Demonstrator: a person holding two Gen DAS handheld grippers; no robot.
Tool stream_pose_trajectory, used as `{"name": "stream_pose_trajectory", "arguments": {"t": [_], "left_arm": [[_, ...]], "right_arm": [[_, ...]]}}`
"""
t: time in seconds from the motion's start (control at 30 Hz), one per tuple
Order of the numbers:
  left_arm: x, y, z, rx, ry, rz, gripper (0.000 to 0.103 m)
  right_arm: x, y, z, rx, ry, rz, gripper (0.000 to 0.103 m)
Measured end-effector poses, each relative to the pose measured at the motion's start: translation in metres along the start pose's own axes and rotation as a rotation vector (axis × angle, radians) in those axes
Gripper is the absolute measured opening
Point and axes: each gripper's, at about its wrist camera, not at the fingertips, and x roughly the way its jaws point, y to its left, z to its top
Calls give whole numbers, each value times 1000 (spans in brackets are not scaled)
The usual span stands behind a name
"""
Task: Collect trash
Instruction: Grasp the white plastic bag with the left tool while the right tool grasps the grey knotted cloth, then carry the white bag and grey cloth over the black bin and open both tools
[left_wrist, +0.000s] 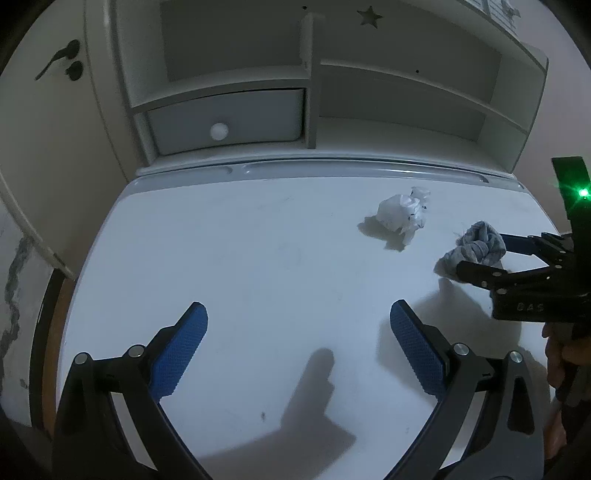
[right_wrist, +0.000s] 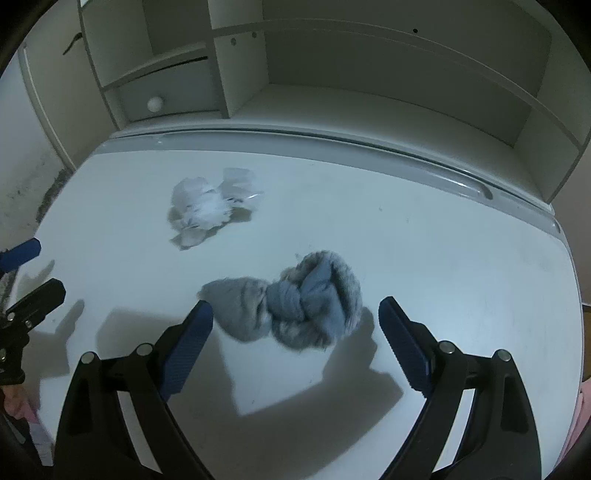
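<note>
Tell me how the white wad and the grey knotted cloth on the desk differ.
The white wad is pale, crinkled and looks like plastic or paper; the grey cloth is soft fabric tied in a knot. The wad lies alone farther back; the cloth sits between the right gripper's open jaws. Both rest on the desk.

- The right gripper (left_wrist: 480, 254), seen from the left wrist view, bears faint raised letters on its black body; they look like "DAS", though dim light makes this unsure.
- No other readable text appears.
</note>
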Motion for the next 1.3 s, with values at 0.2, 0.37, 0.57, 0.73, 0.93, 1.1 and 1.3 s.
{"name": "stream_pose_trajectory", "arguments": {"t": [0.2, 0.37, 0.57, 0.73, 0.93, 1.1, 1.3], "left_arm": [[20, -20, 22, 32, 5, -19, 96], [40, -46, 40, 72, 1, -41, 96], [78, -78, 58, 116, 36, -48, 96], [95, -93, 64, 151, 51, -11, 76], [84, -103, 57, 135, 45, -42, 36], [57, -154, 44, 169, 20, -109, 35], [13, -285, 14, 319, -13, -302, 35]], "right_arm": [[-1, -8, 1, -7, 3, 41, 26], [-11, -22, -8, -12, 0, 51, 24], [-12, -30, -8, 17, 3, 60, 24], [-31, -54, -30, 55, -2, 50, 24], [-59, -100, -65, 130, -20, 20, 24], [-88, -155, -104, 238, -45, -38, 24], [-145, -248, -189, 445, -84, -167, 24]]}}
